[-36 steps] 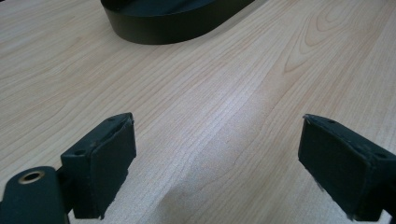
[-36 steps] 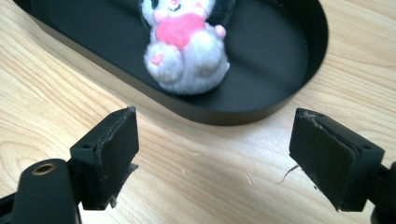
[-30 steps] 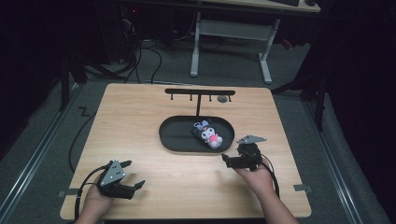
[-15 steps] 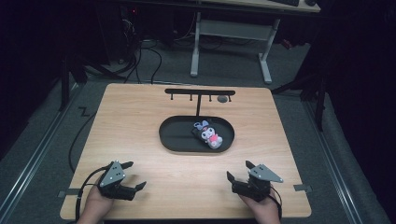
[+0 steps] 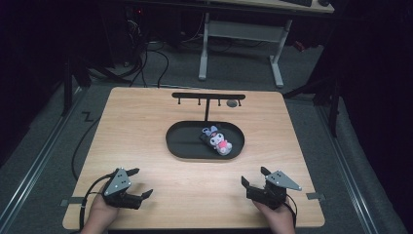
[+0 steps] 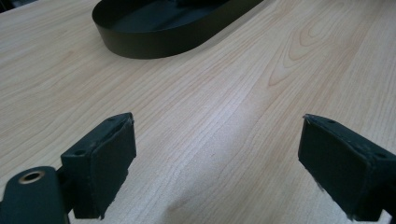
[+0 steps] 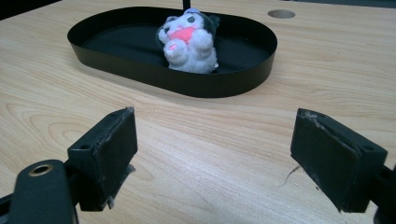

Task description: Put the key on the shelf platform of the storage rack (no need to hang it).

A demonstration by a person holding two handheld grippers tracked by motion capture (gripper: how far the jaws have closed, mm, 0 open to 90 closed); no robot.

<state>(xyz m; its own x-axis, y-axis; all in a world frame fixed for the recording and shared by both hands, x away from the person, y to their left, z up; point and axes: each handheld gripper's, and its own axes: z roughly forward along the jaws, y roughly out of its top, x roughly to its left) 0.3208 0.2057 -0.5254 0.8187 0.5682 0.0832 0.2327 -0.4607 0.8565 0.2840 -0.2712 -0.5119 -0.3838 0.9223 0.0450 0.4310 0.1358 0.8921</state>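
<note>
Inside oval black tray (image 5: pixel 182 146), fluffy plush toy (image 5: pixel 217 140).

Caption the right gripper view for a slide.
Open right gripper low over the wooden table, facing a plush toy lying in a black oval tray.

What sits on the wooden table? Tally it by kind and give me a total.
Black oval metal tray: 1
Small black, white and pink plush toy, lying in the tray: 1
Black T-shaped hook rack behind the tray: 1
Black hand-held gripper: 2, left and right, both with jaws open and nothing between them
Total: 5
</note>
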